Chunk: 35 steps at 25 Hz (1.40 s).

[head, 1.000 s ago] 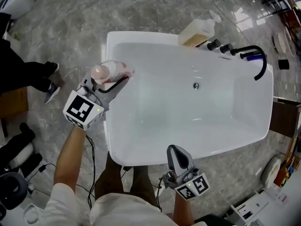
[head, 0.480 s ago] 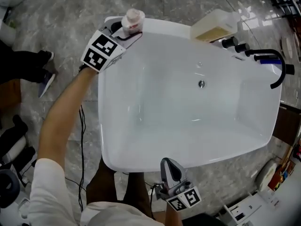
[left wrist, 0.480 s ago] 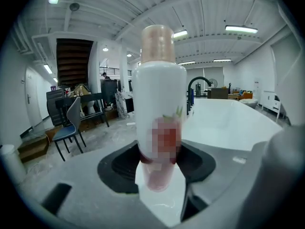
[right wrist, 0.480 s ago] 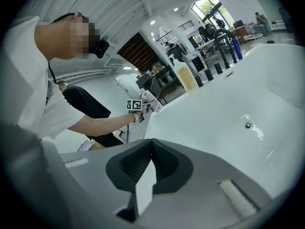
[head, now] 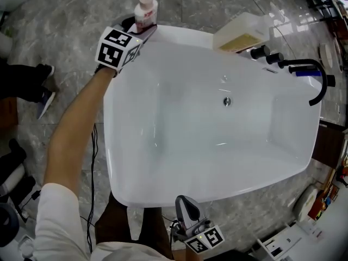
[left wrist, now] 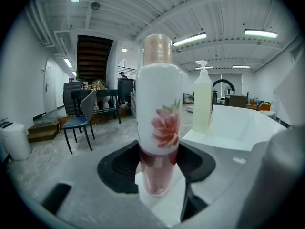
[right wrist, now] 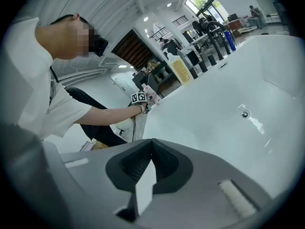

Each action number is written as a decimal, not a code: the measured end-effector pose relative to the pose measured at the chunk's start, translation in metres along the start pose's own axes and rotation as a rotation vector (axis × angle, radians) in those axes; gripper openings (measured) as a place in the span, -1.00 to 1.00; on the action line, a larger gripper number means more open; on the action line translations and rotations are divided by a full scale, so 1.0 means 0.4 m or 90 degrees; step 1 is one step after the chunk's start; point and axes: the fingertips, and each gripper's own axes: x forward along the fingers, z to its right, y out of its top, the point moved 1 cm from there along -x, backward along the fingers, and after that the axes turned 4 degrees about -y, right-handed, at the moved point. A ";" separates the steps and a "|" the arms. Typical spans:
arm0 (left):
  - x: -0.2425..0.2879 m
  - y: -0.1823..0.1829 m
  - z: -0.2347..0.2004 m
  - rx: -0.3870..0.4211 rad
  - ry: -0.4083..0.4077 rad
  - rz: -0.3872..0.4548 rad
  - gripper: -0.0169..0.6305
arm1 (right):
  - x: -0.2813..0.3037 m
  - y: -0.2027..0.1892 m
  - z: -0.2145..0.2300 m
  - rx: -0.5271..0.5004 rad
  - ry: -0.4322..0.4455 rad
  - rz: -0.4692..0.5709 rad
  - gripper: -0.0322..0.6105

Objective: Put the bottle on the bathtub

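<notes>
A white bottle [head: 145,11] with a pink flower print and a tan cap stands upright between the jaws of my left gripper [head: 142,30], over the far left corner of the white bathtub [head: 110,145]. In the left gripper view the bottle [left wrist: 159,118] fills the middle, the left gripper [left wrist: 159,175] is shut on its lower part, and the tub rim [left wrist: 209,138] lies just under its base; whether they touch I cannot tell. My right gripper [head: 185,206] is shut and empty at the near rim. In its own view the right gripper [right wrist: 151,144] faces the bathtub [right wrist: 228,94].
A pump bottle of yellowish soap [head: 242,31] stands on the far rim beside black tap knobs and a curved black faucet [head: 310,72]. The drain [head: 227,100] sits in the tub floor. Grey marble floor surrounds the tub. A chair [left wrist: 81,120] stands beyond.
My left gripper carried the bottle away from me along the tub's left side to its far left corner and turned it upright. The right gripper stayed at the near rim.
</notes>
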 end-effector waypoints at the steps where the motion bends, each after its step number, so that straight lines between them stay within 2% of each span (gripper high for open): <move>1: 0.005 0.002 0.002 0.002 0.001 0.004 -0.25 | 0.002 -0.002 0.000 0.003 0.002 -0.001 -0.87; 8: 0.012 0.003 0.002 0.004 0.010 0.025 -0.21 | 0.017 -0.003 -0.006 0.012 0.020 -0.005 -0.87; 13: 0.007 0.008 -0.004 0.039 0.045 0.038 -0.14 | 0.015 -0.001 0.001 0.014 0.021 -0.011 -0.87; 18: -0.016 0.013 -0.015 0.026 0.064 0.059 0.17 | 0.008 0.001 0.007 0.014 0.021 -0.010 -0.87; 23: -0.077 -0.004 -0.002 0.014 0.077 0.072 0.25 | 0.004 -0.002 0.006 0.020 0.028 -0.008 -0.87; 29: -0.189 0.009 0.076 0.008 0.064 0.112 0.25 | 0.001 0.005 0.003 0.021 0.042 -0.013 -0.87; 35: -0.319 0.053 0.203 0.057 0.011 0.125 0.24 | 0.001 0.022 -0.031 0.009 0.065 -0.015 -0.87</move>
